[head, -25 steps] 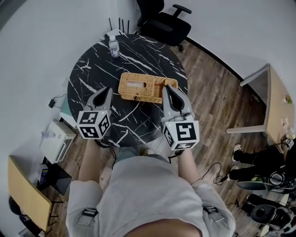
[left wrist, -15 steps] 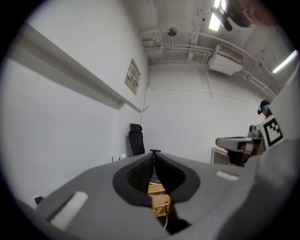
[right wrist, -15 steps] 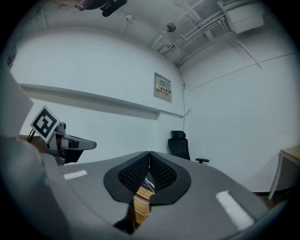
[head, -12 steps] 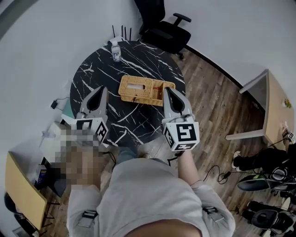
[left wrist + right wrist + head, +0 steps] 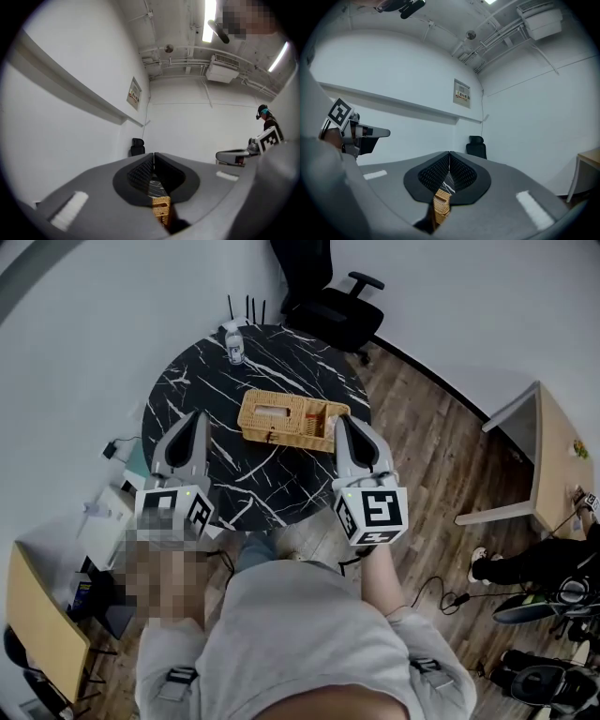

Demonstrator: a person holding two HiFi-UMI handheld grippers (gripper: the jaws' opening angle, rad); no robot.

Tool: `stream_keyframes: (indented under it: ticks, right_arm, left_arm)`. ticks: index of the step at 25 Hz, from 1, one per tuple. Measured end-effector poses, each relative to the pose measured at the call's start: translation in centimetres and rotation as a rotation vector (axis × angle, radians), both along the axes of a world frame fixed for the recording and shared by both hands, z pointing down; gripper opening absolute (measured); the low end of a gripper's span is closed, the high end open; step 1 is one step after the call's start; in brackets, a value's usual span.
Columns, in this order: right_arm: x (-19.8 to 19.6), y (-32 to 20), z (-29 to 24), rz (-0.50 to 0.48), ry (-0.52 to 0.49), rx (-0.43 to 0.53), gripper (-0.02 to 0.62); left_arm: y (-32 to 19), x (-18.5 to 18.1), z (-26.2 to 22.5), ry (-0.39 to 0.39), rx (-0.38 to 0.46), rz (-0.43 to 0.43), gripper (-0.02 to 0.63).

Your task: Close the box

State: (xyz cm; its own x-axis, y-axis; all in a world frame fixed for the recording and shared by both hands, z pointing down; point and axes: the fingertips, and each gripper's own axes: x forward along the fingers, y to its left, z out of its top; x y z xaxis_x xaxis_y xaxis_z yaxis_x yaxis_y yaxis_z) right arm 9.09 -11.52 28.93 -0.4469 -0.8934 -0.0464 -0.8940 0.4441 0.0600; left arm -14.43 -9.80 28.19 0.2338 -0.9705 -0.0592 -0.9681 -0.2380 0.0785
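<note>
Both pairs of jaws are shut tight, and they hold nothing. The left gripper (image 5: 199, 418) is at the middle left of the head view, and the right gripper (image 5: 343, 420) is at the middle right. The woven box (image 5: 286, 419) sits on the round black table (image 5: 187, 371), near the middle of the frame. It is between the 2 gripper tips and a bit past them. No gripper touches it. In each gripper view, only a thin strip of the box shows low down, under the closed tips. From above, the box top looks mostly flat, with 1 pale patch on its left part and 1 darker patch at its right end. It is too small to tell if a flap is up there. So the box may be closed, or it may be waiting to be closed.
</note>
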Motion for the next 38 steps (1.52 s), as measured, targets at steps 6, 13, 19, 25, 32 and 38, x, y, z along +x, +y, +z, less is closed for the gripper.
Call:
stream_keyframes:
  ticks: [6, 13, 19, 25, 32, 38]
  right_arm:
    - [0.5, 1.3, -0.7, 0.005, -0.003, 0.02, 0.005]
    - [1.2, 2.6, -1.2, 0.013, -0.008, 0.034, 0.005]
    - [1.8, 3.4, -1.8, 0.022, -0.014, 0.058, 0.005]
    - [2.2, 3.9, -2.0, 0.024, 0.001, 0.071, 0.005]
    - [2.7, 3.9, -1.9, 0.033, -0.002, 0.067, 0.005]
    - [2.7, 3.8, -1.7, 0.033, -0.005, 0.066, 0.005]
  left_arm:
    - [1.7, 0.1, -1.3, 0.001, 0.04, -0.015, 0.061]
    - [3.3, 0.4, -2.1, -0.001, 0.074, -0.025, 0.061]
    - [3.9, 0.6, -2.5, -0.014, 0.097, -0.037, 0.063]
    - [4.1, 1.0, -2.4, -0.025, 0.1, -0.038, 0.063]
    - [3.9, 1.5, -2.2, -0.028, 0.089, -0.034, 0.063]
    - [3.7, 1.6, -1.8, -0.028, 0.081, -0.03, 0.063]
